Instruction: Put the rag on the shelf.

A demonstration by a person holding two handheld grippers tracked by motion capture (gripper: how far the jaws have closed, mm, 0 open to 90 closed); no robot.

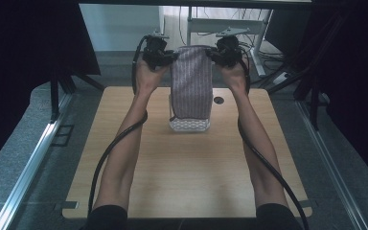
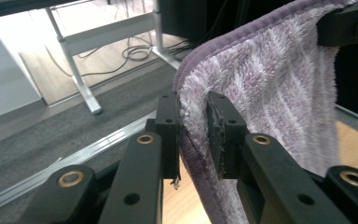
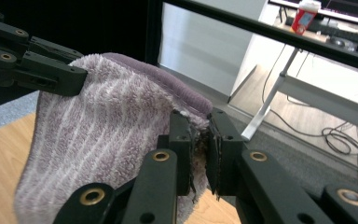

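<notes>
A purple striped fluffy towel (image 1: 190,81) hangs by its two top corners above the far part of the wooden table (image 1: 191,177). My left gripper (image 1: 165,55) is shut on the towel's left corner, and my right gripper (image 1: 218,53) is shut on its right corner. In the left gripper view the towel (image 2: 270,88) has its hem pinched between the jaws of the left gripper (image 2: 195,135). In the right gripper view the towel (image 3: 107,135) is clamped the same way by the right gripper (image 3: 201,149). The towel's lower end hangs just over a white woven basket (image 1: 189,125).
A small dark hole (image 1: 218,100) sits in the tabletop to the right of the basket. Black drapes flank the table, and a white desk frame (image 1: 220,26) with loose cables stands on the floor beyond it. Metal rails run along both sides.
</notes>
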